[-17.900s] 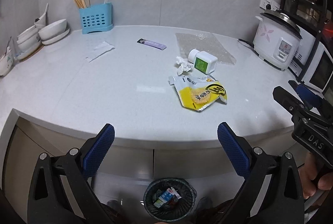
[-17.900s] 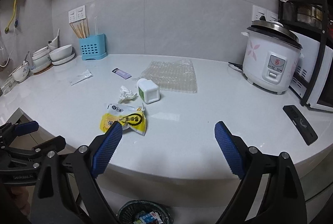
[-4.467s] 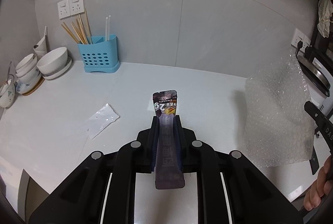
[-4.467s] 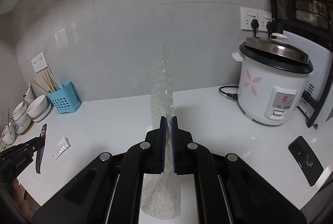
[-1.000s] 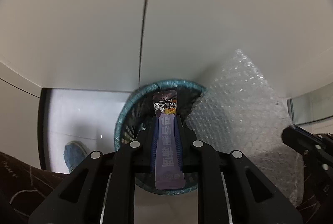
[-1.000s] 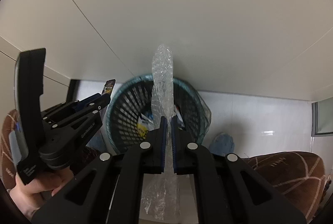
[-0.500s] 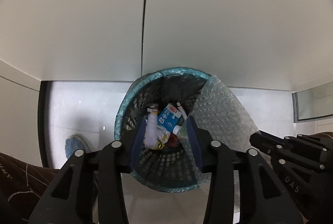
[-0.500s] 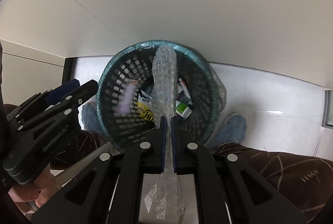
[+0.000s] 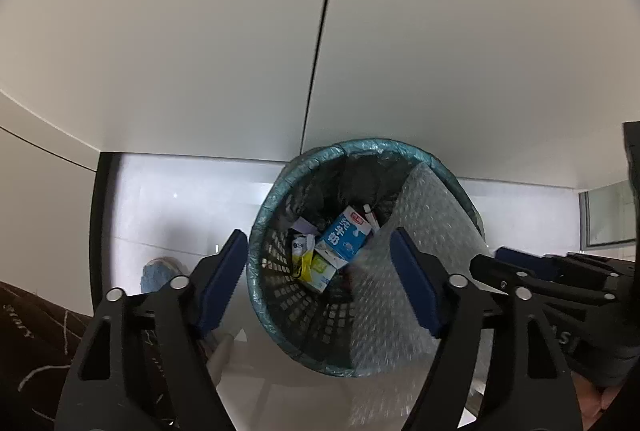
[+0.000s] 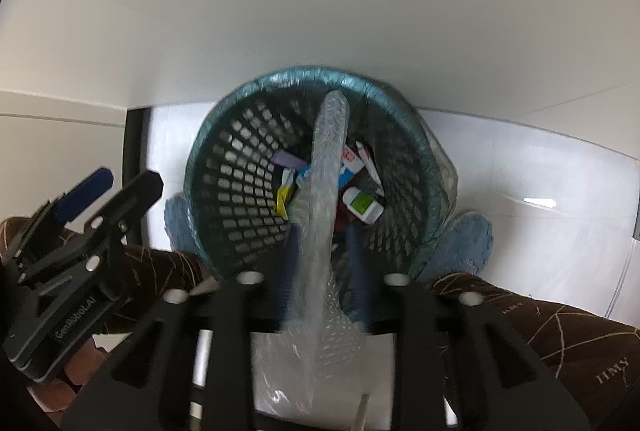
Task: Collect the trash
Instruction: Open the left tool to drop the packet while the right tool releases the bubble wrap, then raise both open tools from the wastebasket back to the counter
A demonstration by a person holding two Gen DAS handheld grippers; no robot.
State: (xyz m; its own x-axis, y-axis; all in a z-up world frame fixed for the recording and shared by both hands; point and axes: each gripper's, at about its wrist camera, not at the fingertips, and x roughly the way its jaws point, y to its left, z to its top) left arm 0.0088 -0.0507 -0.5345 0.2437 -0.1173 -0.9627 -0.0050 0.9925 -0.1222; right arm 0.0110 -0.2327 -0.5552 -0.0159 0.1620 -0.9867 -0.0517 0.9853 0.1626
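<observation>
Hanging over a round teal mesh plastic waste basket [image 9: 280,315], lined with a thin clear bag, two black hand-held grippers with blue pads are being pointed steeply downward.

Left gripper [image 9: 320,283]: jaws are being held wide apart, having just been opening, and nothing is being carried between them. The basket's mouth is being framed by its pads.

Right gripper [image 10: 320,271]: jaws have just been opening and are standing partly apart. A clear sheet of bubble wrap [image 10: 324,215] is still lying between them, but the blur is preventing any judgement of whether the pads are pressing on it. The sheet is being draped from the gripper over the near rim, its far end reaching down inside the basket toward the far wall.

Contents being seen on the basket's bottom: a blue and white drink carton [image 9: 346,235], a small white bottle with a green label [image 10: 362,205], a purple sachet [image 10: 290,159] by the left wall, a yellow snack wrapper [image 9: 302,263].

A person's brown patterned trouser legs [image 10: 560,339] and blue slippers [image 10: 464,243] are being shown at the basket's near side, on a white tiled floor [image 10: 540,231].
</observation>
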